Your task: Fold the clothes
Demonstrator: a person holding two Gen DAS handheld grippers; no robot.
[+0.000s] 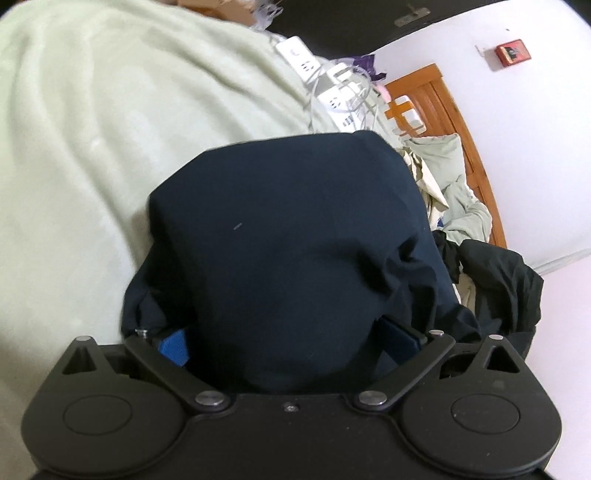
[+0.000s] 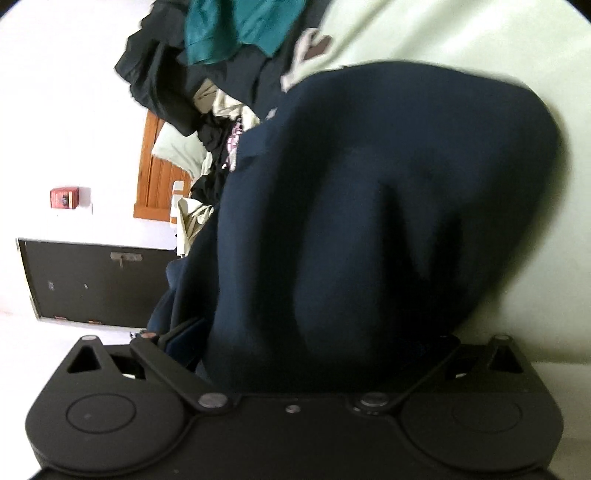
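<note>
Pale green bedding (image 1: 92, 147) covers the work surface, with white walls and an orange-brown wooden headboard (image 1: 439, 99) behind it.

One dark navy fabric garment (image 1: 291, 236) lies bunched on the bedding and drapes back over both tools. The left gripper (image 1: 288, 343) points downward along the cloth. Its linkage arms are splayed wide, and both blue finger pads (image 1: 173, 345) sit far apart, each partly buried under navy folds. Cloth lies between the fingers, but the pads do not press on it, so nothing is gripped.

The right gripper (image 2: 314, 343) is rolled onto its side — the room appears rotated in its view. Its linkage arms are also spread, yet the navy garment (image 2: 369, 221) hides the fingers almost entirely; whether the pads clamp the cloth cannot be determined.

View differences:
- Left wrist view only: white power strips with cables (image 1: 332, 85) at the bed's far edge, and a black garment (image 1: 502, 284) to the right.
- Right wrist view only: a teal garment (image 2: 229, 29) atop a heap of dark clothes (image 2: 177, 85), and a dark door (image 2: 96, 284).
- Both views: one red wall-mounted box (image 1: 513, 52).
</note>
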